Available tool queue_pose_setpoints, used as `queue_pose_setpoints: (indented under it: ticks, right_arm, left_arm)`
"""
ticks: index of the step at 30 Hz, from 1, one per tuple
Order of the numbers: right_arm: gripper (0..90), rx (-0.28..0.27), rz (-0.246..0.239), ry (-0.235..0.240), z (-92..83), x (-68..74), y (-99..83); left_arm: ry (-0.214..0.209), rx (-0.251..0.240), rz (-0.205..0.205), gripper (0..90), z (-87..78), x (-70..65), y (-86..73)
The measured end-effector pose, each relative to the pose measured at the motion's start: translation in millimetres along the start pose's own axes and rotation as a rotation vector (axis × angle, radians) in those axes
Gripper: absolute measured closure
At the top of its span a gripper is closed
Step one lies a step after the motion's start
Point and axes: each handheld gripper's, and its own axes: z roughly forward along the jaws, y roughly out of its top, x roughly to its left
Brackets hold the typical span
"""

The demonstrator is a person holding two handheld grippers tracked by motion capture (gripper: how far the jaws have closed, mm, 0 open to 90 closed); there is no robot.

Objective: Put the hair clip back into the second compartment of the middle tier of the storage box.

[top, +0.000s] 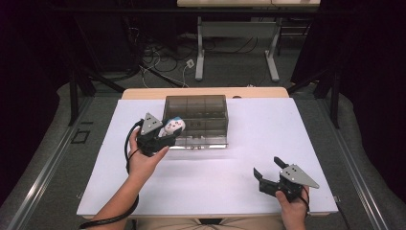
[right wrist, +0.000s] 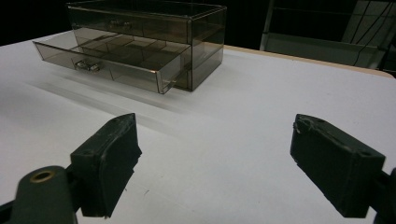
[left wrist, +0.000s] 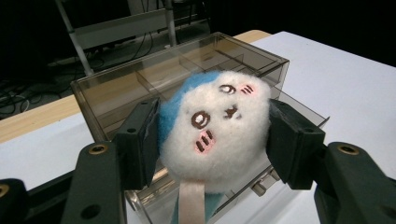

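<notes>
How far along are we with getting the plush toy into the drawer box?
Done: the lower drawer is pulled open. In hand: the left tool grips the plush toy above the drawer box. Left: lower it in, release, close the drawer. The right tool rests open.

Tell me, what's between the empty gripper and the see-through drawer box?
Nothing: bare white table lies between the right gripper and the drawer box, as the right gripper view shows.
</notes>
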Motion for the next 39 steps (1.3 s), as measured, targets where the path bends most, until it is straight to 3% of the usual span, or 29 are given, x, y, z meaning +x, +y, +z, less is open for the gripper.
queue_pose_setpoints:
  ticks: [23,39]
  right_arm:
    - [14.8,-0.006,0.005,0.003,0.2,-0.3,-0.1]
    - [14.8,-0.006,0.003,0.003,0.2,-0.6,-0.2]
  left_arm:
    - [-0.033,0.019,0.017,40.1,25.0,-15.8,9.1]
    - [-0.058,0.054,0.014,40.2,42.8,-23.7,5.2]
